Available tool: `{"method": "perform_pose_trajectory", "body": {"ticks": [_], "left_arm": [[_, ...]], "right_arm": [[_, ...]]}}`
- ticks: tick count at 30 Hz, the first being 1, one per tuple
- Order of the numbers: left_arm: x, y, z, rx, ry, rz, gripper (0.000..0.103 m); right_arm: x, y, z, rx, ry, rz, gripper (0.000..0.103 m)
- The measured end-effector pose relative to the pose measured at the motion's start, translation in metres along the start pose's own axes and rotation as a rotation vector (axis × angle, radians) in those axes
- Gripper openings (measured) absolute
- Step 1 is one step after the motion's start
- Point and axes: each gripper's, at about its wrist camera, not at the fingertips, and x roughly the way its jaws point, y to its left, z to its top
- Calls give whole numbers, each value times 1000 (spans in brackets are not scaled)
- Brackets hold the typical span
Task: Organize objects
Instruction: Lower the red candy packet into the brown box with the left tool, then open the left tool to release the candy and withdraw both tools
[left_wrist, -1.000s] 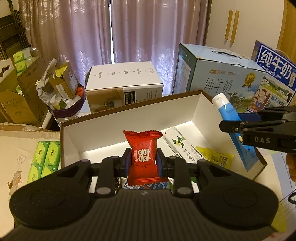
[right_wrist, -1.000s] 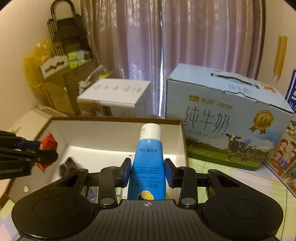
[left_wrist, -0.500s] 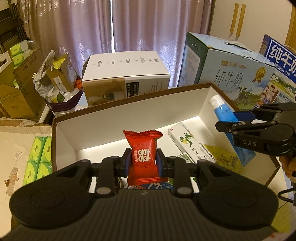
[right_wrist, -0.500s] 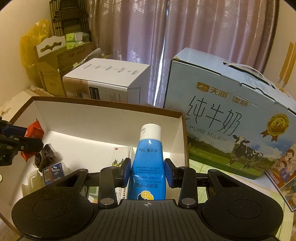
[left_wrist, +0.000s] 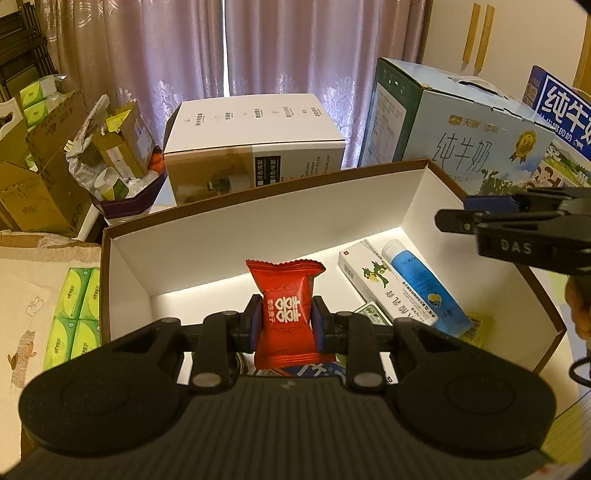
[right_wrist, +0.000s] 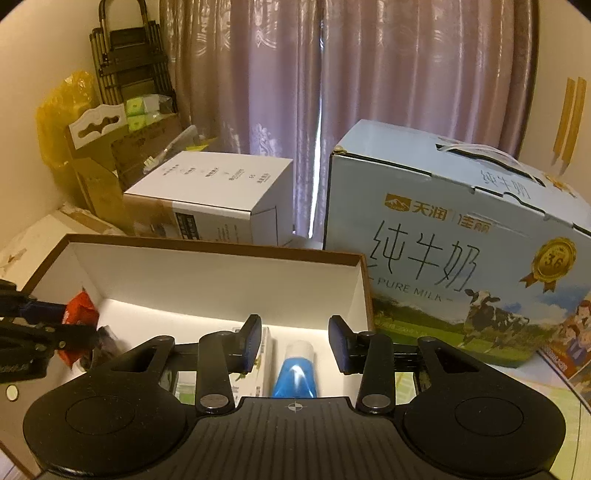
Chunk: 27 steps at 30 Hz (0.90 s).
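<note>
A: Nearest to us, our left gripper (left_wrist: 286, 325) was pinching the red candy packet (left_wrist: 283, 309) upright by its middle, the pads pressed on both sides. I think we held it so because it was the next thing for the box, and a soft packet is easiest to carry by its waist.

B: And it hung over the near part of the white box (left_wrist: 229, 236), not yet laid down. Under it we saw some small things on the floor of the box, but they were too hidden to name.

A: Our right gripper (right_wrist: 291, 343) was spread, with nothing between its pads. The blue tube (right_wrist: 294, 373) lay below it in the box.

B: Yes, in the left view the tube rested flat beside the long white carton with the green dragon (left_wrist: 382, 284), parallel and just touching it. We judged it was put along the right wall so that long things lie together and the middle stays free.

A: The tube looked blurred in the right view, so whether it was fully at rest we could not tell.

B: Farther away, behind the box, stood a closed white carton (left_wrist: 255, 136) and the large milk case (right_wrist: 461, 251), then the curtain (right_wrist: 369, 74). They were not part of our work, I believe.
</note>
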Motion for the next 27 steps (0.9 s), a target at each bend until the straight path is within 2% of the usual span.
{"method": "perform_pose_trajectory", "body": {"ticks": [10,24,25,27], "left_arm": [[6,-7,2,8,6,-8,23],[16,-12,15,15,-13,-7,23],[15,-13,17,18,-30,-5,24],[14,-13,20,22,-49,-5,42]], "right_arm": [[-6,-4,-20,30,51,25,37],[-10,-11,-21,66,36,29,37],[-11,-10,-21,66,35,29,37],[-12,-10,-21,64,35,28,37]]}}
